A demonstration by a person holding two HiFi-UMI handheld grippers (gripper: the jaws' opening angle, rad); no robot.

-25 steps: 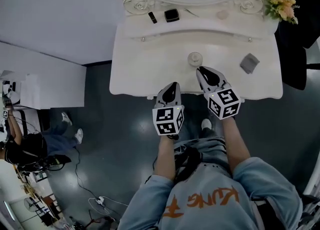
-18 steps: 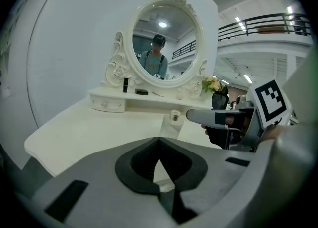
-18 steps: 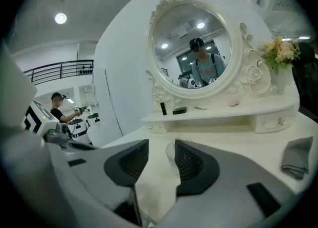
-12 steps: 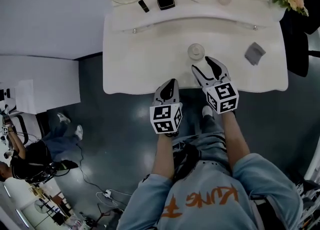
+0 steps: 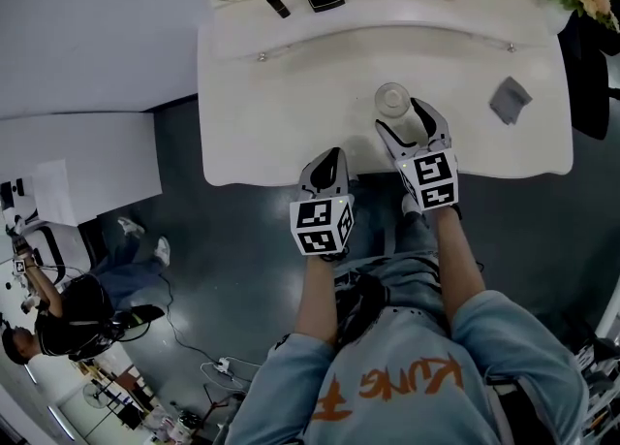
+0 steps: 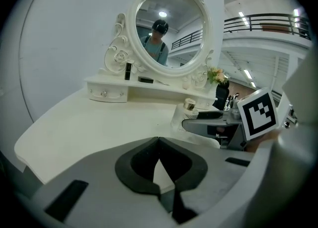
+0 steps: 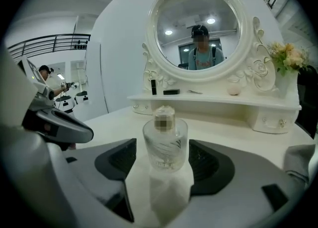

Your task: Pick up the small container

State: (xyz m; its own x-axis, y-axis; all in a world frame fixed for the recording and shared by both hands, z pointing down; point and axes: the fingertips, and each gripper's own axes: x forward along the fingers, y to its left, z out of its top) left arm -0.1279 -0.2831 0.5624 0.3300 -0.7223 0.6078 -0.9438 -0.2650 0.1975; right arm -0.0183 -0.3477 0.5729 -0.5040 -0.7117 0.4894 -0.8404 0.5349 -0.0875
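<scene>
A white dressing table (image 5: pixel 291 94) stands over a dark floor in the head view; the small container (image 5: pixel 391 99), a clear glass bottle, stands upright near the table's front edge; the right gripper (image 5: pixel 403 115) reaches round it, and the left gripper (image 5: pixel 333 154) hangs at the edge, apart from it.

In the left gripper view the jaws meet tip to tip with nothing between them; that hand is best kept clear.

In the right gripper view the jaws have just been opening and stand wide; the small container (image 7: pixel 165 142) sits centred between the pads (image 7: pixel 121 160), apparently touching neither. The grip should take the round body below the cap (image 7: pixel 164 117); a slow, even close should keep smooth glass from tipping or sliding; then a straight lift.
</scene>
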